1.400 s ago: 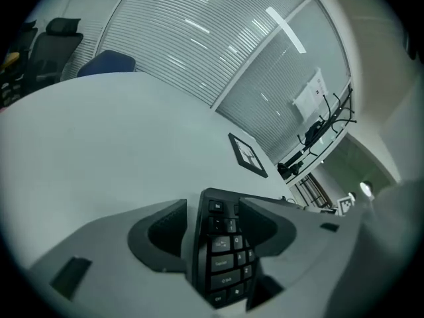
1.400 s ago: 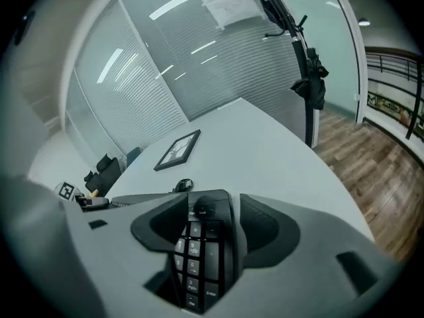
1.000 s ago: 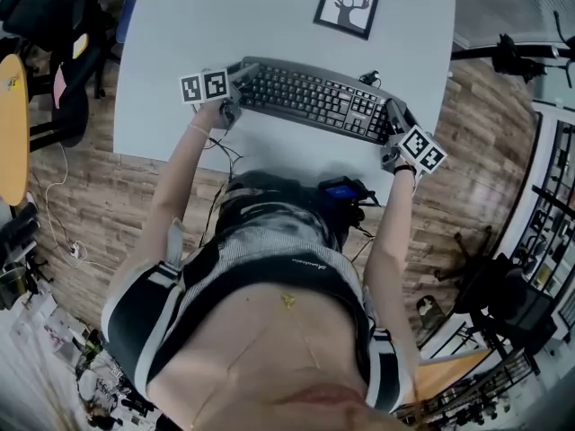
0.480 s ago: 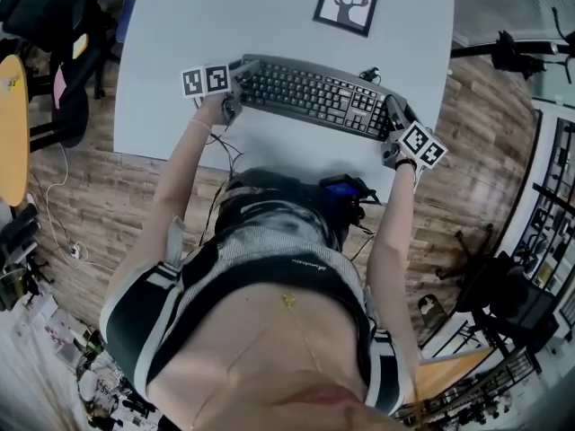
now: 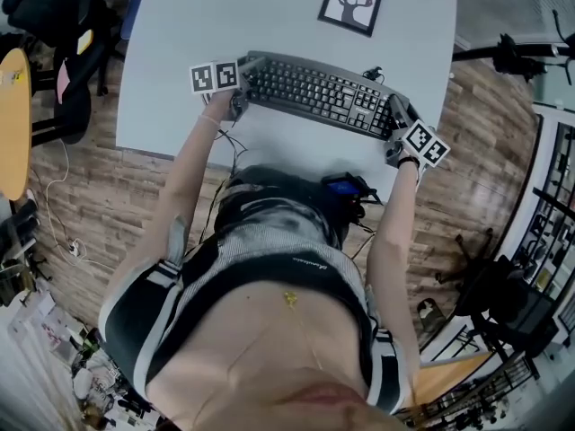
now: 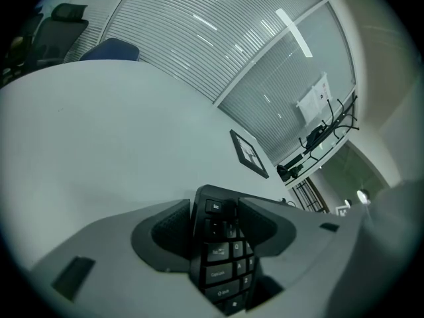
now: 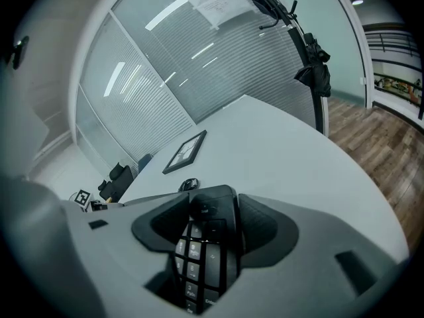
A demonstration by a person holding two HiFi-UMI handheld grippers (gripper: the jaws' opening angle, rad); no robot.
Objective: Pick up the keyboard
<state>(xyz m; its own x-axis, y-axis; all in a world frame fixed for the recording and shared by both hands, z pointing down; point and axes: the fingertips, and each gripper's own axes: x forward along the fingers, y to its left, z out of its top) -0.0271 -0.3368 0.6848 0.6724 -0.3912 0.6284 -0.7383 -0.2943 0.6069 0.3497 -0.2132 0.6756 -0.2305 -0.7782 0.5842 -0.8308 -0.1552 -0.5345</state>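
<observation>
Head view: keyboard (image 5: 314,92) at 12 o'clock over table (image 5: 180,25), held at both ends. Whole set sits slightly farther out than a second ago; lift judged starting.
Left gripper view: left gripper (image 6: 215,229) clamped on Esc end.
Right gripper view: right gripper (image 7: 213,227) clamped on numpad end.

Head view: both short ends of black rectangular keyboard (image 5: 314,95) covered by left gripper (image 5: 241,83) and right gripper (image 5: 395,119); key legends too small to read. White tabletop (image 5: 225,16) cut off at top edge of frame. Small black object (image 5: 370,76) at keyboard's far edge, centre right: too small to identify. Left gripper view: keyboard past first key columns hidden behind grey jaws.
</observation>
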